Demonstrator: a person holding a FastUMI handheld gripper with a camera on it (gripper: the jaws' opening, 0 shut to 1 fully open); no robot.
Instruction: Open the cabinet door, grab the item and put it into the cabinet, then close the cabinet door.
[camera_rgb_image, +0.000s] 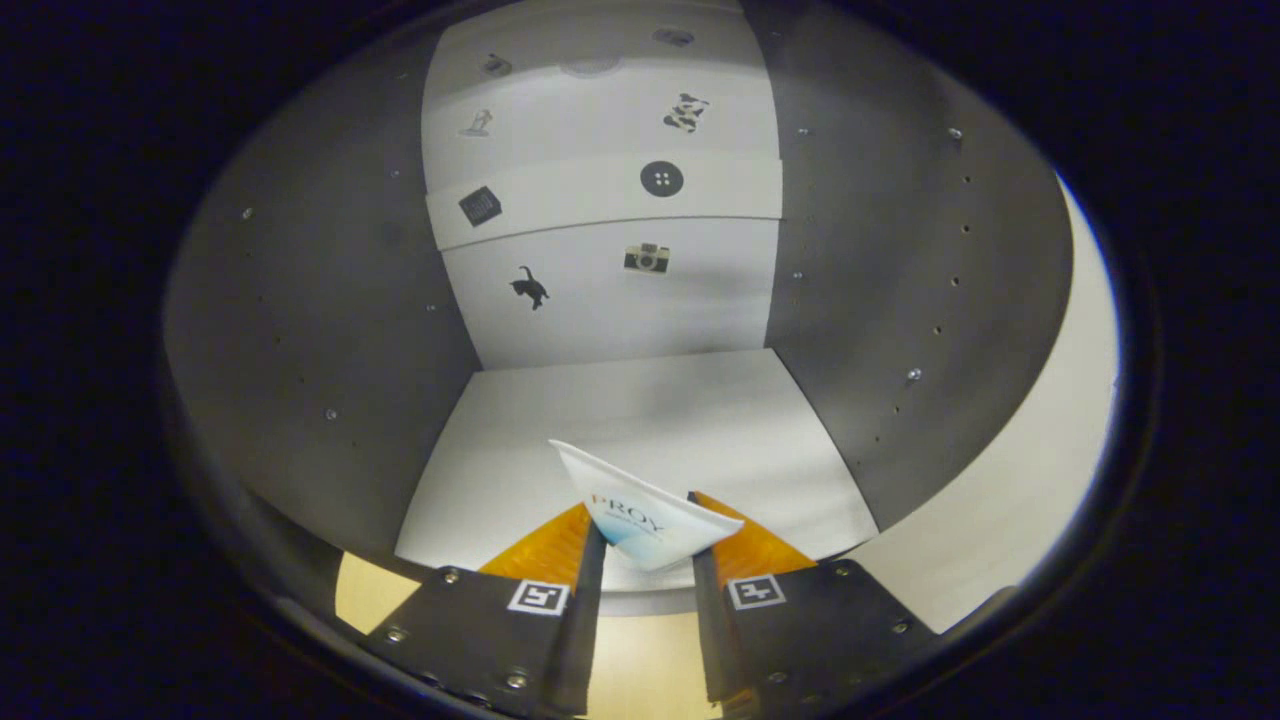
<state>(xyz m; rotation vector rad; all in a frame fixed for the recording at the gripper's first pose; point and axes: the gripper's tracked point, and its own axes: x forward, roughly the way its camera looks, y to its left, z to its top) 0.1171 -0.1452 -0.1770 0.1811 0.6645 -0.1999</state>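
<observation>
Hand-held gripper (645, 535) clamps a white tube (645, 515) between both fingers, just above the front edge of the open cabinet's floor (640, 420).

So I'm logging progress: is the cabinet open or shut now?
Open: the gripper, shut on the white tube, looks straight into the cabinet, whose back wall and floor show.

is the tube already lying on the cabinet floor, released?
No: the white tube is pinched between both fingers of the gripper, held above the front edge of the cabinet floor.
</observation>
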